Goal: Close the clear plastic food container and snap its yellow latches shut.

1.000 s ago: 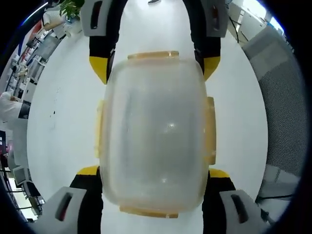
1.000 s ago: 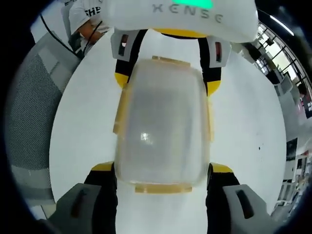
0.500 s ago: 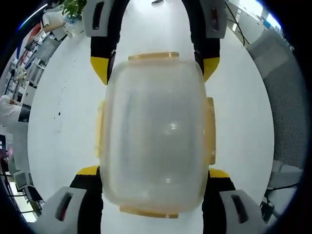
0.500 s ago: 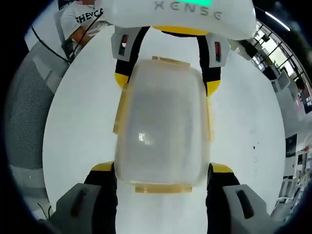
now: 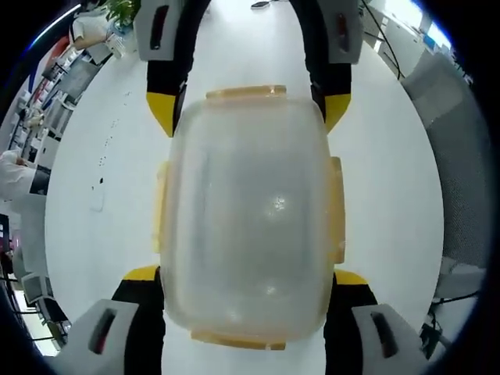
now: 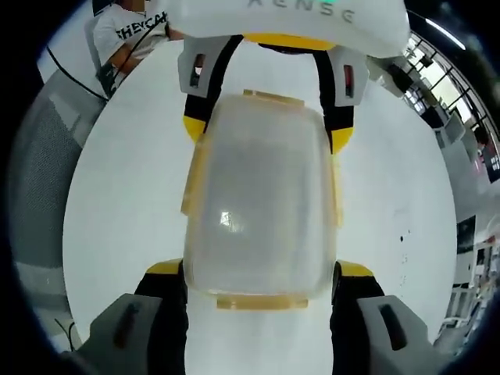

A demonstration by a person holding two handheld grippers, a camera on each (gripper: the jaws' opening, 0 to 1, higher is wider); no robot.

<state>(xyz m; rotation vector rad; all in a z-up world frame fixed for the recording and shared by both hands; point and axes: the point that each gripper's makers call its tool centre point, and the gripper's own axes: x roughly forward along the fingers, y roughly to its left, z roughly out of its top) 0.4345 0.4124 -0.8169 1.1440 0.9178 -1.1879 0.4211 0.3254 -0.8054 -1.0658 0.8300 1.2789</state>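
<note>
In the left gripper view, the left gripper (image 5: 250, 297) is seen clenched on the near end of the clear container (image 5: 248, 215), one yellow-tipped jaw pressed against each side of its body. The container is carried between both tools above the white table (image 5: 94, 195), apart from the surface as far as can be judged. At the far end, the right gripper (image 5: 248, 109) is seen gripping the opposite end in the same manner. A yellow latch (image 5: 246, 91) is observed at the far edge, another at the near edge, and one down each long side; all appear to lie flat against the rim.

In the right gripper view, the same arrangement is recorded from the other end: the right gripper (image 6: 262, 291) is closed on the container (image 6: 262, 207), the left gripper (image 6: 266, 121) holding the far end. A person in a white shirt (image 6: 129, 35) is noted at the far left.

The two-ended hold is judged to keep the box level and steady. Whether every latch is fully snapped cannot be told through the frosted plastic; the closing appears largely done.
</note>
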